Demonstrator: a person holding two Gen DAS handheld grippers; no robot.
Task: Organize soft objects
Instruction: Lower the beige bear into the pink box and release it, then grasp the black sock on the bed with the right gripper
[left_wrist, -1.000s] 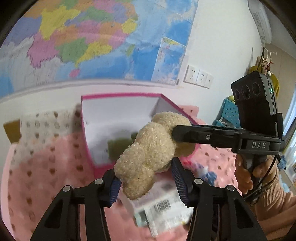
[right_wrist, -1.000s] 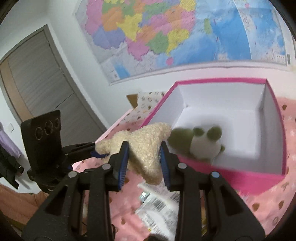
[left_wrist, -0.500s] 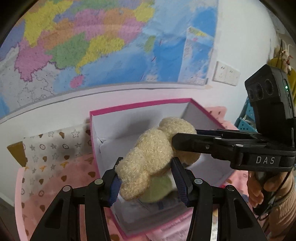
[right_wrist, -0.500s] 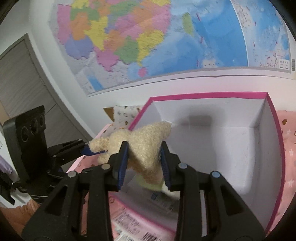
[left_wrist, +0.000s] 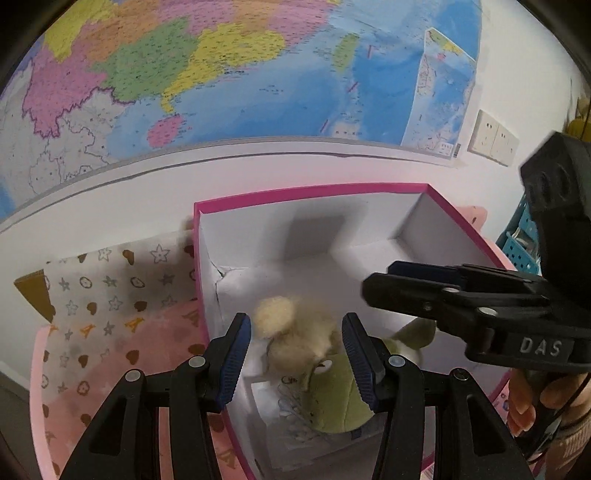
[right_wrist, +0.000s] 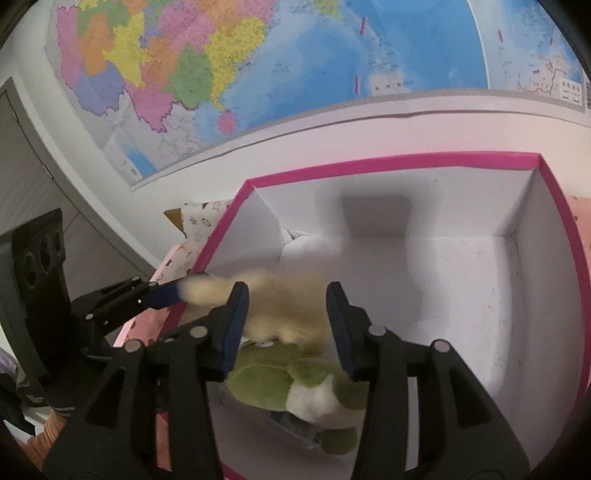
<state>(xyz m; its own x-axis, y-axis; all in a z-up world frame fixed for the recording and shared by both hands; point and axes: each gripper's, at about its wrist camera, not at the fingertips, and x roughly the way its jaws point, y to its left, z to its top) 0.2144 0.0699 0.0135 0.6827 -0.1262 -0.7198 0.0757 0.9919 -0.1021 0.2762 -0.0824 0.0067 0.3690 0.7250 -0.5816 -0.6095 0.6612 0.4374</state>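
Right tongs (right_wrist: 286, 326) opening, pads clear of the cream plush (right_wrist: 280, 314) blurred between them, bottom centre. Left tongs (left_wrist: 295, 358) apart, plush (left_wrist: 295, 336) loose in the gap. Plush sits low in the pink box (right_wrist: 406, 160), atop the green plush (right_wrist: 295, 384); long axis runs left-right, toward the left tongs.

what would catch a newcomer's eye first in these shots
Probably the big colourful wall map filling the wall behind, then the pink-rimmed white box below it. Inside the box a blurred cream plush toy sits between the opening jaws of the right gripper, above a green and white plush.
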